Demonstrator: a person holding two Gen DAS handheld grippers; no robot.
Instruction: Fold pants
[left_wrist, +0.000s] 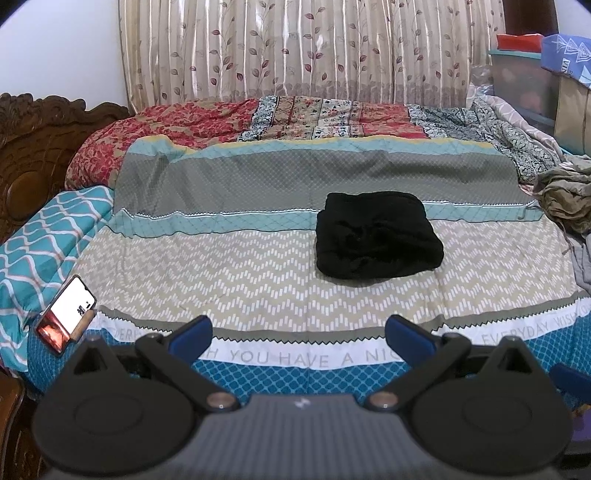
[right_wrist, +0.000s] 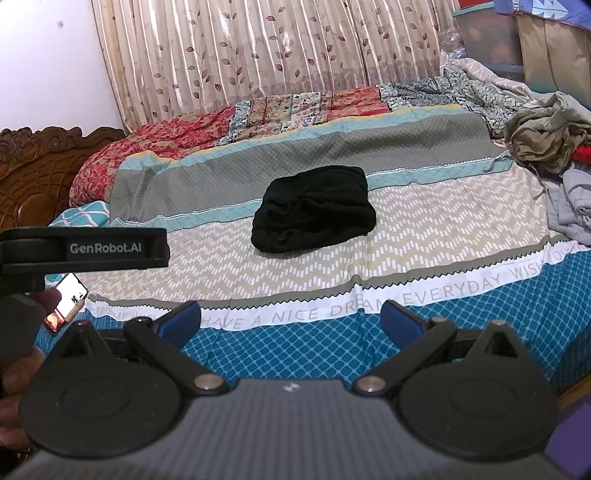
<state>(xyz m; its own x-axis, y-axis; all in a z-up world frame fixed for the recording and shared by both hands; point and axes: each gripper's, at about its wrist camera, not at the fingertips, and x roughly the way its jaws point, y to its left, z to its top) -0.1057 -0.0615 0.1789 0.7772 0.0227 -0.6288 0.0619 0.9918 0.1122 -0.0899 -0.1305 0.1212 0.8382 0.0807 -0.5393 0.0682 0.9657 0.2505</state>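
Note:
Black pants (left_wrist: 376, 236) lie folded in a compact rectangle on the patterned bedspread (left_wrist: 236, 269), right of centre in the left wrist view; they also show in the right wrist view (right_wrist: 314, 210) at centre. My left gripper (left_wrist: 298, 332) is open and empty, held back near the bed's front edge, well short of the pants. My right gripper (right_wrist: 291, 318) is open and empty, also back at the front edge. The left gripper's body (right_wrist: 85, 247) shows at the left of the right wrist view.
A phone (left_wrist: 68, 314) stands propped at the bed's front left corner. A pile of loose clothes (right_wrist: 550, 147) sits at the right side. A rolled quilt (left_wrist: 258, 118) lies along the back, before a curtain (left_wrist: 303, 48). A carved wooden headboard (left_wrist: 40, 147) is at left.

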